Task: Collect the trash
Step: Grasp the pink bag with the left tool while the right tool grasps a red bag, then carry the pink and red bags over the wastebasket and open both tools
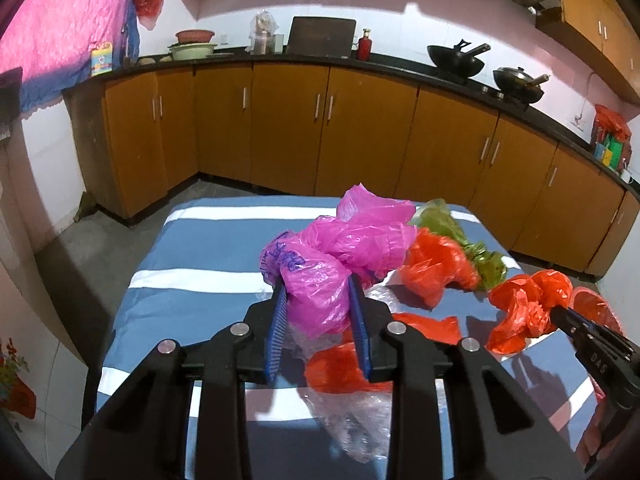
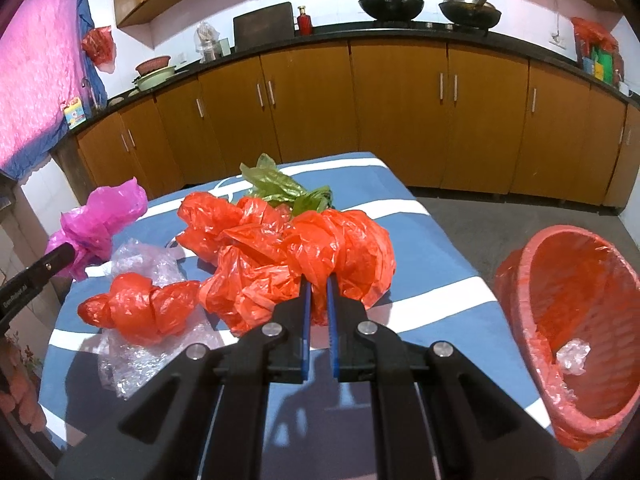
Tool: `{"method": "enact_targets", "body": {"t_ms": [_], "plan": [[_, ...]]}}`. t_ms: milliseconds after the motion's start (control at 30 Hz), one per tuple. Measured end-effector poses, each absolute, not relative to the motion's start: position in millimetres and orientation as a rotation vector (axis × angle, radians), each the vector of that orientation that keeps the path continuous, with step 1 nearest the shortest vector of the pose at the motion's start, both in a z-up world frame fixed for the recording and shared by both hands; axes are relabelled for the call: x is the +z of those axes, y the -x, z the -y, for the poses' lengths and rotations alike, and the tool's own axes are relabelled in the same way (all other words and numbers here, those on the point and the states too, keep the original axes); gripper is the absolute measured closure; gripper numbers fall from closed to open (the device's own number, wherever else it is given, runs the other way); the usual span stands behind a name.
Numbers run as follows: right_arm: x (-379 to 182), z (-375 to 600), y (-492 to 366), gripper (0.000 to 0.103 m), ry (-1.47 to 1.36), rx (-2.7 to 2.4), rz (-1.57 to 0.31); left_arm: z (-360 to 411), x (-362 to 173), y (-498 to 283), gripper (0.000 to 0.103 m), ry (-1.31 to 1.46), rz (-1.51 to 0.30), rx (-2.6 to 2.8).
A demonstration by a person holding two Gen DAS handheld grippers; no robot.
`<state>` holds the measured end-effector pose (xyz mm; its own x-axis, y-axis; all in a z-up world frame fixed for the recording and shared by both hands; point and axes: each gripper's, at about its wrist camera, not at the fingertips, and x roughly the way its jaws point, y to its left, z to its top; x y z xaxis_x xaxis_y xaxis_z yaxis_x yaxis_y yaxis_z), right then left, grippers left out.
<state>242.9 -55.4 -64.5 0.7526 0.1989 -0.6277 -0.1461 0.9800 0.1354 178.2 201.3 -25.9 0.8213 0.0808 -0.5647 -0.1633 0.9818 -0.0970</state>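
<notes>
L tongs (image 1: 318,296): clamped on pink bag (image 1: 320,276), off the table (image 1: 192,256)
R tongs (image 2: 317,286): clamped on red bag (image 2: 340,248)
Basket (image 2: 516,280): just right of table, tilted

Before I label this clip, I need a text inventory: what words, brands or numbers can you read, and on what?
"DAS": right gripper body.
"GenRobot.ai": left gripper body, small.
Blue print on the pink plastic bag: too crumpled to read.
Colourful box on the counter: too blurred.

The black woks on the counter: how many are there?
2. One wok stands on the stove at the back, and the second wok is directly to its right. I see no others.
</notes>
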Motion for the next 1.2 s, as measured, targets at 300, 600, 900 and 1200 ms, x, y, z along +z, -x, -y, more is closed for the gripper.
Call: {"method": "enact_targets", "body": {"t_ms": [300,600,900,1200], "plan": [[-42,79,-226,0.094,-0.089,0.161,-0.644,-172,-7,-169,0.073,0.127,-0.555,0.068],[-29,112,-210,0.094,-0.087,0.094,-0.603,-132,-4,-168,0.073,0.111,-0.558,-0.025],[-26,158,-200,0.094,-0.103,-0.003,-0.585,-84,-2,-175,0.073,0.097,-0.565,-0.121],[-27,210,-190,0.094,-0.118,-0.114,-0.573,-28,-8,-181,0.073,0.067,-0.587,-0.226]]}}
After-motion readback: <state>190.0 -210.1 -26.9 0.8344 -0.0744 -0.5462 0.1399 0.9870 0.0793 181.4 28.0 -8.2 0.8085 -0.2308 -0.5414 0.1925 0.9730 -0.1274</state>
